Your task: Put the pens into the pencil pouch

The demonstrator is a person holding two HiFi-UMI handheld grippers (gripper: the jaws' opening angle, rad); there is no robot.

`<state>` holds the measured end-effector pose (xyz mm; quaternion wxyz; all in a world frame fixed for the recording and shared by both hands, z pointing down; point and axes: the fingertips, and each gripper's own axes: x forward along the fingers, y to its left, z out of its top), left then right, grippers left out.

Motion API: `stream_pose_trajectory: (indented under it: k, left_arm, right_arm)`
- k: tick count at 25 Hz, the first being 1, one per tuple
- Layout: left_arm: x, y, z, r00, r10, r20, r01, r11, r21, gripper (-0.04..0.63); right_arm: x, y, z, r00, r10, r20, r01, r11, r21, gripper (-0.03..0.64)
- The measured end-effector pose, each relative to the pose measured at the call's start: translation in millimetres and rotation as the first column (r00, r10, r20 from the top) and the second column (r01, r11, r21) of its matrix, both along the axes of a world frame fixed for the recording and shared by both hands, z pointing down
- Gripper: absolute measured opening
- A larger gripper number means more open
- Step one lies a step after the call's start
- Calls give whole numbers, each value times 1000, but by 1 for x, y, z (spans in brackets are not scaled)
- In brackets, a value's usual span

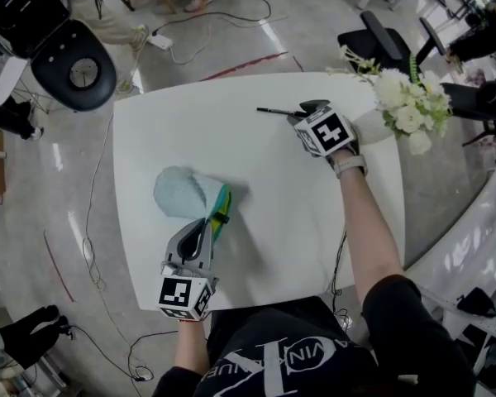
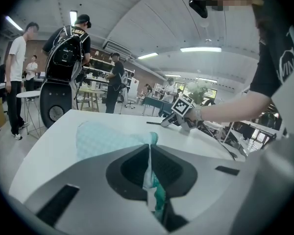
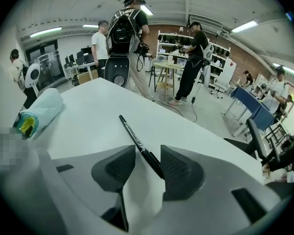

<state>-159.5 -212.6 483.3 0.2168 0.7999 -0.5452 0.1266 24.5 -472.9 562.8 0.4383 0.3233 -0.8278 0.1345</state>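
A light teal pencil pouch (image 1: pixel 184 194) lies on the white table (image 1: pixel 281 213), left of the middle. My left gripper (image 1: pixel 210 224) is shut on the pouch's green-edged near end, and in the left gripper view the pouch (image 2: pixel 100 138) spreads away from the closed left gripper (image 2: pixel 149 153). A black pen (image 1: pixel 274 111) lies flat near the table's far edge. My right gripper (image 1: pixel 301 112) is at the pen's right end, tilted down. In the right gripper view the pen (image 3: pixel 135 140) runs between the parted jaws of the right gripper (image 3: pixel 148 163), close to the right pad, not squeezed.
A bunch of white flowers (image 1: pixel 407 104) stands at the table's far right corner. A black round-backed chair (image 1: pixel 74 63) is off the far left corner, another black chair (image 1: pixel 379 41) beyond the far edge. Cables trail on the floor. Several people (image 3: pixel 127 28) stand past the table.
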Motion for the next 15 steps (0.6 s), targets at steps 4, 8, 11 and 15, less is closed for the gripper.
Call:
stream_pose_trajectory:
  k: [4, 8, 11, 15]
  left_arm:
    - [-2, 0, -1, 1000, -2, -4, 2, 1000, -1, 15]
    - [-2, 0, 0, 1000, -4, -10, 4, 1000, -3, 15]
    - [-2, 1, 0, 1000, -5, -16, 5, 1000, -4, 15]
    - [-2, 0, -1, 1000, -2, -19, 2, 1000, -3, 15]
  right_arm:
    - [-3, 5, 0, 998, 11, 57, -7, 998, -66, 124]
    - [-6, 9, 1, 999, -8, 44, 11, 998, -69, 81]
    - [-7, 13, 2, 999, -26, 26, 27, 998, -55, 71]
    - [-9, 18, 0, 998, -10, 60, 13, 999, -53, 68]
